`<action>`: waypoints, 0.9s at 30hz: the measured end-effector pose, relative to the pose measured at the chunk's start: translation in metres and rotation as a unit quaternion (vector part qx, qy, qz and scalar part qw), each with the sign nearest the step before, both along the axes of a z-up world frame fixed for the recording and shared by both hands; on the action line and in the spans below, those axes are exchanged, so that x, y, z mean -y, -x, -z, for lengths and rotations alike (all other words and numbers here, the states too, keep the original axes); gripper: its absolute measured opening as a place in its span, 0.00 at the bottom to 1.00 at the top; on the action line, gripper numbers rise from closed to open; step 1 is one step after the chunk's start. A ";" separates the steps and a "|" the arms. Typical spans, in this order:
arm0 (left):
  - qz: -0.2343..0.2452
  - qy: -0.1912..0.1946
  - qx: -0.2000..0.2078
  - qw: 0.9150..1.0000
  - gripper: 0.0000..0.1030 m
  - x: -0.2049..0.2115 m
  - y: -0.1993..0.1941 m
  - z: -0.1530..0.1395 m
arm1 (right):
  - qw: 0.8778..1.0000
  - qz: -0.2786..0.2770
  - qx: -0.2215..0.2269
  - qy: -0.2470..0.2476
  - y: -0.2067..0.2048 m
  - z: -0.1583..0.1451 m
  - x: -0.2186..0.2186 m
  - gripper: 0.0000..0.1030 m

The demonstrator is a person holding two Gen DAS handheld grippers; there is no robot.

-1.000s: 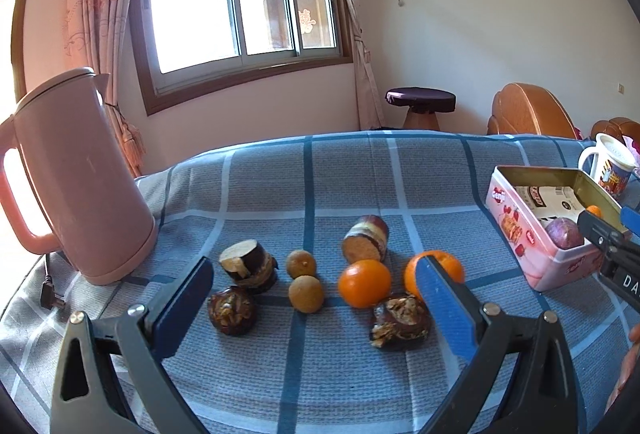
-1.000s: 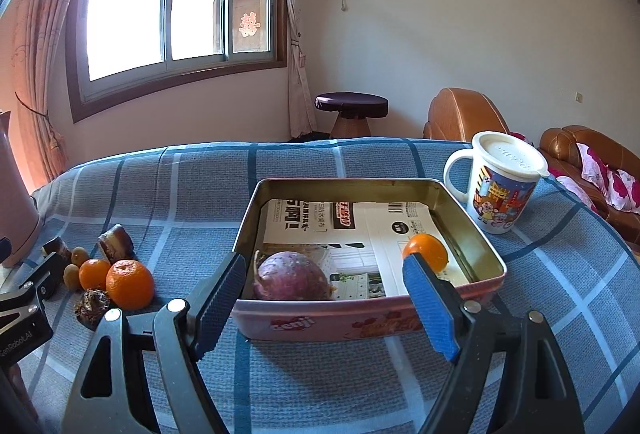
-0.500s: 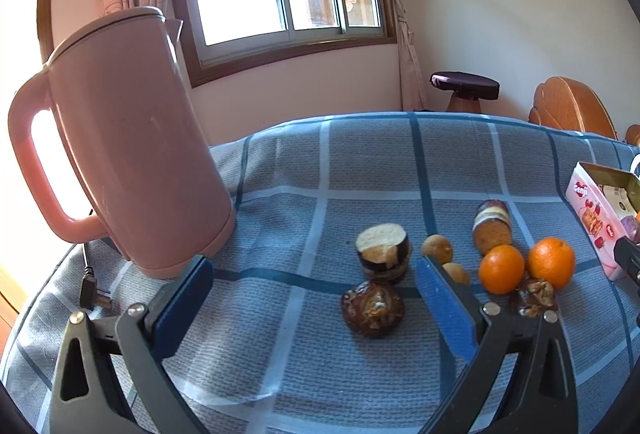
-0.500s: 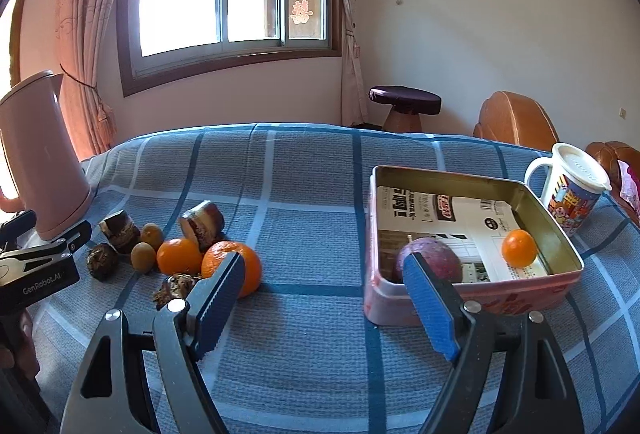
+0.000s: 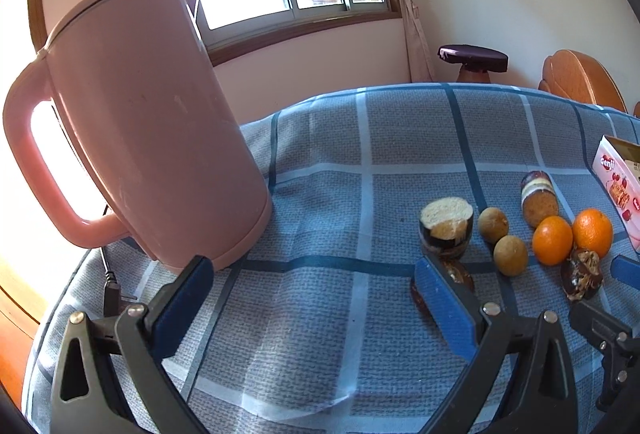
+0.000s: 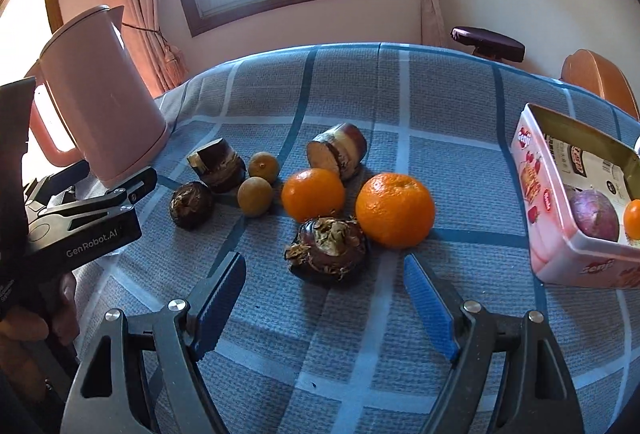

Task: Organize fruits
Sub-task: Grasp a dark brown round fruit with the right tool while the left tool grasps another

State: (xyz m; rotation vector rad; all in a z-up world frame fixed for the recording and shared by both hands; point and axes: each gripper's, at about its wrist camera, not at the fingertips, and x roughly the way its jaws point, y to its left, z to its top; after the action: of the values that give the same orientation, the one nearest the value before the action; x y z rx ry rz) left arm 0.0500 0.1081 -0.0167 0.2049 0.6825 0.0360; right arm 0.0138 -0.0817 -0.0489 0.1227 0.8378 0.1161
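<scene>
Right gripper (image 6: 324, 298), black frame with blue pads: jaws spread wide, nothing between them, hanging just short of a dark brown, husky water chestnut (image 6: 327, 247) at the near side of the blue checked tablecloth (image 6: 400, 106). Left gripper (image 5: 312, 298), same make: jaws likewise released and empty, over bare cloth beside the tall pink plastic kettle (image 5: 132, 122) at the left edge. Fruit cluster, mid-cloth: two glossy round oranges (image 6: 394, 209), the nearer touching the chestnut; two small tan round longans (image 6: 255, 196); two cut sugarcane stubs (image 6: 338, 150) with purple rind; a second chestnut (image 6: 191, 205). Destination, by judgement: pink rectangular biscuit tin (image 6: 560, 234) at the right edge, already holding a purple passion fruit (image 6: 594, 215) and a small orange. Handling advice: lower the pads astride the chestnut, clear of the adjoining orange, and close gently; its flaky husk looks likely to shed.
</scene>
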 end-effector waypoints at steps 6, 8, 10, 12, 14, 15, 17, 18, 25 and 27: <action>0.010 -0.021 -0.009 1.000 1.00 0.009 -0.001 0.005 | 1.000 0.003 -0.015 -0.017 -0.009 0.004 0.003 0.72; 0.012 -0.019 -0.010 1.000 1.00 0.009 -0.001 0.004 | 1.000 -0.004 -0.016 -0.019 -0.011 0.005 0.002 0.69; 0.013 -0.006 -0.015 1.000 1.00 0.007 -0.001 0.004 | 1.000 -0.006 -0.017 -0.013 -0.012 0.005 0.000 0.58; 0.010 -0.001 -0.020 1.000 1.00 0.006 -0.002 0.006 | 1.000 -0.012 -0.018 -0.005 -0.012 0.005 0.001 0.45; 0.008 -0.004 -0.021 1.000 1.00 0.005 -0.003 0.007 | 1.000 -0.018 -0.017 -0.015 -0.011 0.004 0.005 0.45; 0.009 -0.002 -0.021 1.000 1.00 0.005 -0.003 0.007 | 0.999 -0.022 -0.016 -0.022 -0.010 0.004 0.007 0.45; 0.015 0.004 -0.022 1.000 1.00 0.004 -0.003 0.007 | 0.999 -0.031 -0.007 -0.036 -0.004 0.001 0.012 0.44; 0.018 0.008 -0.022 1.000 1.00 0.004 -0.002 0.006 | 0.999 -0.038 0.004 -0.039 0.000 -0.002 0.013 0.44; 0.059 0.052 -0.023 0.997 1.00 0.004 0.004 0.000 | 0.991 -0.086 0.093 -0.029 0.040 -0.030 0.013 0.44; 0.075 0.068 -0.030 0.994 1.00 0.007 0.005 0.000 | 0.990 -0.089 0.108 -0.033 0.047 -0.035 0.015 0.44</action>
State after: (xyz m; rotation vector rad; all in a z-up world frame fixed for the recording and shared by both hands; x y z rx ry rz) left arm 0.0448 0.1013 -0.0165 0.1265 0.7242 -0.1603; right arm -0.0328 -0.0966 -0.0138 0.0957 0.6266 0.3196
